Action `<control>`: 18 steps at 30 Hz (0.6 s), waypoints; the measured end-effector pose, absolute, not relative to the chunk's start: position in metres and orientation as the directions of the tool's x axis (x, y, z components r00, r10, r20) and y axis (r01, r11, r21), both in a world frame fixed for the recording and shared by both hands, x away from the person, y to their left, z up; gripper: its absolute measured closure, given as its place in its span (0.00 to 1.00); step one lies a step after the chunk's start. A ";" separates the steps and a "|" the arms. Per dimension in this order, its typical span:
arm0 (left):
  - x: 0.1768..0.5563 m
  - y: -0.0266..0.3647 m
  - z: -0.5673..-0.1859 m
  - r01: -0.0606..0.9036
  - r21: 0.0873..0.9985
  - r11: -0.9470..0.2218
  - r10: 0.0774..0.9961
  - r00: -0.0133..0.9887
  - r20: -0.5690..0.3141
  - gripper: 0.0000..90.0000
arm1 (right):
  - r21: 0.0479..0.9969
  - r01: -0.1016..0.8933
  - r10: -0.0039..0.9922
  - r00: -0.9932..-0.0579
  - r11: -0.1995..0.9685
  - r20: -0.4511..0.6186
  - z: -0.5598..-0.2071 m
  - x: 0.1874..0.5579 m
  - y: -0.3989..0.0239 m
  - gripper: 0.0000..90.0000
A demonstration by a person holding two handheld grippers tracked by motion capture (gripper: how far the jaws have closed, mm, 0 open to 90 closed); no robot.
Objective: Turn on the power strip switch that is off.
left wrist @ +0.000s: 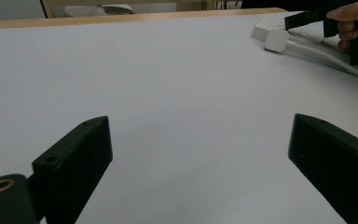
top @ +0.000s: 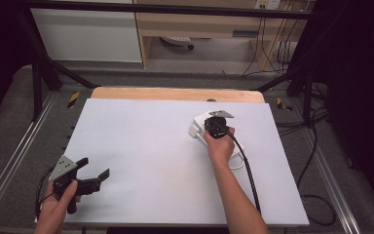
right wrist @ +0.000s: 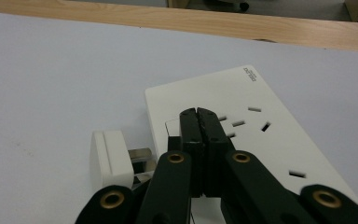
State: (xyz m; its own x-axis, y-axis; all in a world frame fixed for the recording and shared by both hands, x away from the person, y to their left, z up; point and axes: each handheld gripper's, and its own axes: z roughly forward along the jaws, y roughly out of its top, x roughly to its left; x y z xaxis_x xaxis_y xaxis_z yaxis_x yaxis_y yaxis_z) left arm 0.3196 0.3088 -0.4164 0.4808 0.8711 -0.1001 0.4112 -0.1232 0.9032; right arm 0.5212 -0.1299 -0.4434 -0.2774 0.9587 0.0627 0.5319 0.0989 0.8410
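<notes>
Overhead, a person's two forearms reach in over a pale grey-white table sheet (top: 151, 146) laid on a wooden table. The right gripper (top: 213, 126), a black hand-held tool with a grey three-cornered plate on top, sits over a white rectangular plastic power strip (top: 198, 124) on the far right part of the sheet; its black cable trails back along the forearm. The left gripper (top: 93, 178) rests at the near left corner, well apart from the strip, its jaws spread wide with nothing between them.

From the left gripper view, the two black jaws stand far apart at the bottom corners over bare sheet. Far off at upper right lie the power strip (left wrist: 266, 29) and a white square plastic plug (left wrist: 276, 40) with its thick white cord running right, beside the right gripper (left wrist: 290, 21) and the hand holding it.

From the right gripper view, the right gripper (right wrist: 199, 112) has its jaws pressed together, tips touching each other and gripping nothing. The tips rest over the top face of the power strip (right wrist: 242, 93) beside its socket slots. The white plug (right wrist: 112, 158) lies on its side just left of the strip, metal pins pointing toward it.
</notes>
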 end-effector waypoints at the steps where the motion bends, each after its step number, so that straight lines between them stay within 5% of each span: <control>1: 0.320 0.309 -0.416 0.411 0.903 -0.123 0.871 0.481 -0.100 0.07 | 0.842 0.530 0.959 -0.278 0.103 0.058 -0.443 0.522 -0.130 1.00; 18: 0.319 0.309 -0.416 0.411 0.903 -0.122 0.870 0.483 -0.102 0.07 | 0.844 0.519 0.957 -0.290 0.132 0.029 -0.444 0.520 -0.126 1.00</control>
